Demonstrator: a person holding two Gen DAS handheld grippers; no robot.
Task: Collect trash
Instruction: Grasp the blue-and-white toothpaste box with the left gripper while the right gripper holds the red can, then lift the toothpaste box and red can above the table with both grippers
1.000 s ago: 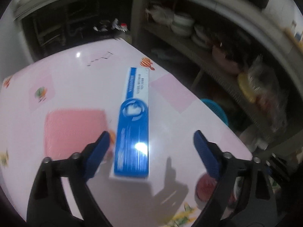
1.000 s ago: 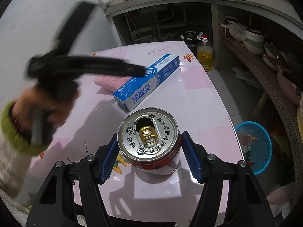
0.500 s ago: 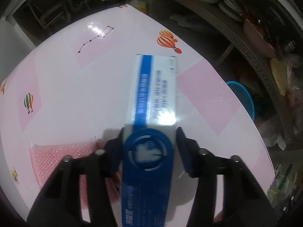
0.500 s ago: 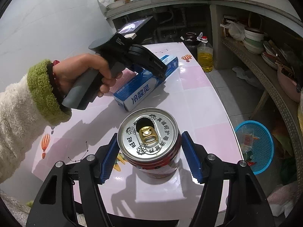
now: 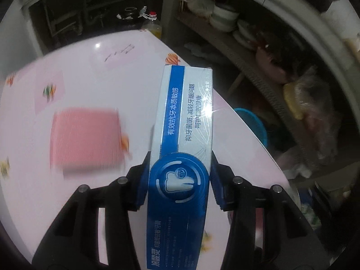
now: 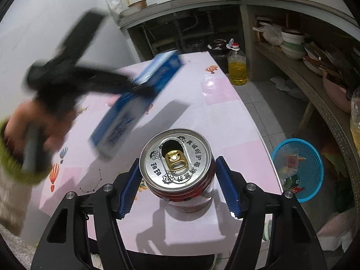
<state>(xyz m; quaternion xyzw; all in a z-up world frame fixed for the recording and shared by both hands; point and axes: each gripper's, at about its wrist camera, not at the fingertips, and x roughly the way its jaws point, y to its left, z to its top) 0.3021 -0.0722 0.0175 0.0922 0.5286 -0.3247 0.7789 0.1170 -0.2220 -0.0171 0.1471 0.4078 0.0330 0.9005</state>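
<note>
- The left gripper is clamped on the toothpaste box, its jaws having just closed against the box's sides; the box is held clear of the pink surface, at centre frame in the left wrist view.
- The right gripper is seen around the drink can, low in the centre of its frame; whether the pads press on the can cannot be told.
- The blue basket is seen on the floor at lower right.
- The box is best carried level and released only once above the basket, since its long end could swing.
</note>
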